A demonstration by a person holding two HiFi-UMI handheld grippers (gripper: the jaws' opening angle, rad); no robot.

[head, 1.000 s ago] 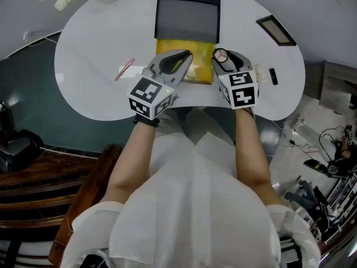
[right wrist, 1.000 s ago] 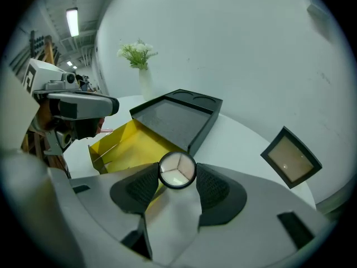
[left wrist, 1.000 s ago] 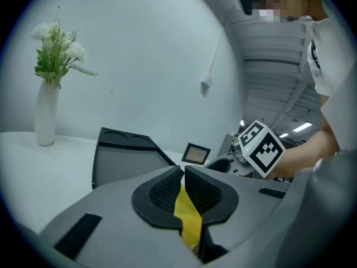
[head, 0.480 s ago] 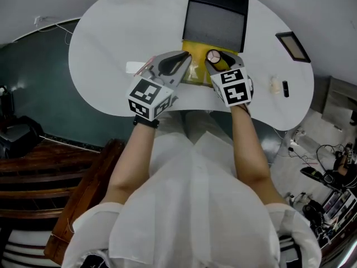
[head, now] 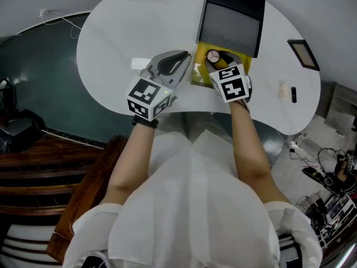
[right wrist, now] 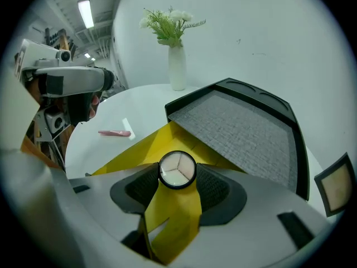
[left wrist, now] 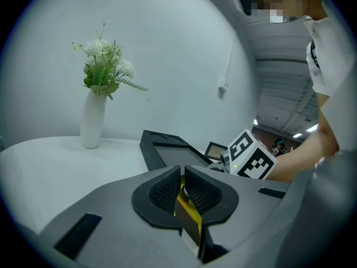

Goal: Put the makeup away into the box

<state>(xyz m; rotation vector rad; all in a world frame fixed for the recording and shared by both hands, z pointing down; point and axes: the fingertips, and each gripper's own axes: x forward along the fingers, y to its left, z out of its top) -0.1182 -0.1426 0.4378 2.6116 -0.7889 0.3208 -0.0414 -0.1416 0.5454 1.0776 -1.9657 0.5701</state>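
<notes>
An open box lies on the white table, its black lid [head: 231, 15] raised at the back and its yellow inside [head: 199, 78] facing up. My right gripper [head: 214, 58] is shut on a round black-rimmed compact [head: 213, 56] and holds it over the yellow inside. The right gripper view shows the compact [right wrist: 177, 169] between the pads of that gripper [right wrist: 177, 178], with the yellow box [right wrist: 142, 152] and grey-lined lid [right wrist: 240, 133] beyond. My left gripper [head: 188, 58] sits at the box's left edge. In its own view the left gripper [left wrist: 182, 187] is closed on a yellow strip of the box wall.
A pink stick [right wrist: 115, 133] and a white card [head: 139, 64] lie left of the box. A white vase with flowers [left wrist: 93, 119] stands at the back. A small framed panel [head: 304, 54] and small items [head: 294, 94] lie on the right. A wooden chair [head: 33, 166] stands below left.
My right gripper has carried the compact from the box's right edge to above its yellow inside. The left gripper has stayed at the box's left edge.
</notes>
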